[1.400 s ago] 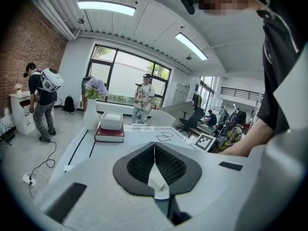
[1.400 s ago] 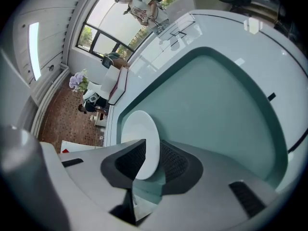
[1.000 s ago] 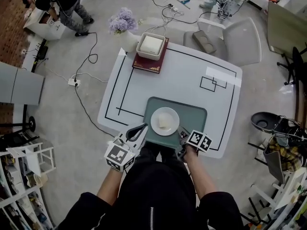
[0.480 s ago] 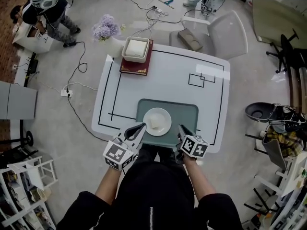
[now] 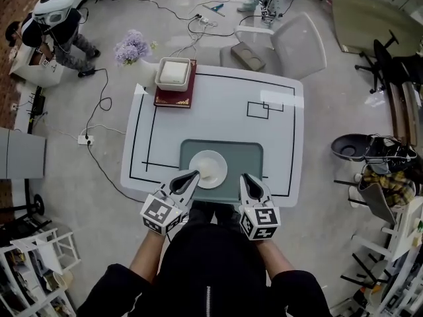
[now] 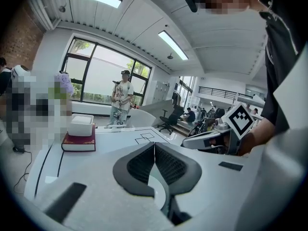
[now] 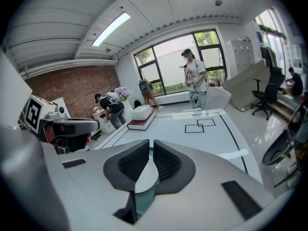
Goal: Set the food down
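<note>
A white plate (image 5: pixel 208 169) holding a pale piece of food (image 5: pixel 205 171) rests on a green tray (image 5: pixel 251 160) at the near edge of the white table (image 5: pixel 218 111). My left gripper (image 5: pixel 192 176) is shut and empty, its tips just over the plate's near-left rim. The right gripper (image 5: pixel 245 177), also shut with nothing in it, hovers over the tray's near edge to the right of the plate. In the left gripper view the pads of my left gripper (image 6: pixel 154 146) meet, with the plate (image 6: pixel 156 184) below. The right gripper view shows my right gripper (image 7: pixel 151 143), plate (image 7: pixel 144 177) and tray (image 7: pixel 142 201) beneath.
A dark red book (image 5: pixel 173 96) with a white box (image 5: pixel 173 73) on it lies at the table's far left corner, purple flowers (image 5: pixel 132 47) beside it. A grey chair (image 5: pixel 291 41) stands behind the table. Cables (image 5: pixel 99 111) and people (image 5: pixel 56 18) occupy the floor around.
My right gripper has swung from an angled pose at the tray's right corner to point straight ahead. The left gripper has hardly moved. The head view has drifted.
</note>
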Motion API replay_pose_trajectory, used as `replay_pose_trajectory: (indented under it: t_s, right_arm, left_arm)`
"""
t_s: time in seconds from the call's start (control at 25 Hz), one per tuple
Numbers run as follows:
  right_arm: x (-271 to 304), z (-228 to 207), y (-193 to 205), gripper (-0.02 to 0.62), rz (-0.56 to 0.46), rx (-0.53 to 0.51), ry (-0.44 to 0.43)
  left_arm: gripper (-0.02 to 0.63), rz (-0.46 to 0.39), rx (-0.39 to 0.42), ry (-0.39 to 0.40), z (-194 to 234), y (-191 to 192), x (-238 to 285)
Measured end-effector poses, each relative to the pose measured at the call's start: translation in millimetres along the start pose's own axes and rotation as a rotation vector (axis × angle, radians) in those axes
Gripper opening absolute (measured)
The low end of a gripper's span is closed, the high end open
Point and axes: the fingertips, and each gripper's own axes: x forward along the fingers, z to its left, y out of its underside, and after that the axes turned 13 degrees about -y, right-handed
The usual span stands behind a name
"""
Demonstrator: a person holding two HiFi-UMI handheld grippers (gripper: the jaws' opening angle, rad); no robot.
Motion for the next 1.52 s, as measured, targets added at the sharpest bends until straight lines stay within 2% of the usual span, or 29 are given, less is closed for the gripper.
replay_pose_trajectory:
  t_s: [0.28,0.52,0.88,1.04,1.28,1.52]
  right_arm:
    - [-27.7,25.4,-30.4,0.025,-0.07,-0.157,-0.008]
    - [-44.3,46.1,-44.5,0.02,-0.089,-0.256,-0.043]
    - [-59.2,61.3,-48.9,0.009,-0.099,-0.283,-0.028]
    - [-56.2,64.4,-33.9,0.009,-0.086,-0.296,-0.066]
    - [-54.7,65.8,-32.0,0.009,-0.077,-0.298,-0.081]
    - [-54.5,64.6,-42.7,0.009,-0.063,-0.294,-0.06]
  left_arm:
    - [0.009,0.006,0.0,0.01,-7.1,1.4,-1.7]
    - [0.009,0.009,0.004,0.007,-8.0,1.5,-5.3]
    - [0.009,-0.036,0.035,-0.009,-14.8,-7.0,-20.4]
    - [0.009,-0.03,0.025,-0.014,-15.9,-1.2,-25.1]
    - [0.009,-0.032,0.017,-0.029,-15.3,0.9,-30.3]
    - [0.009,-0.034,0.027,-0.036,-15.7,1.8,-33.6]
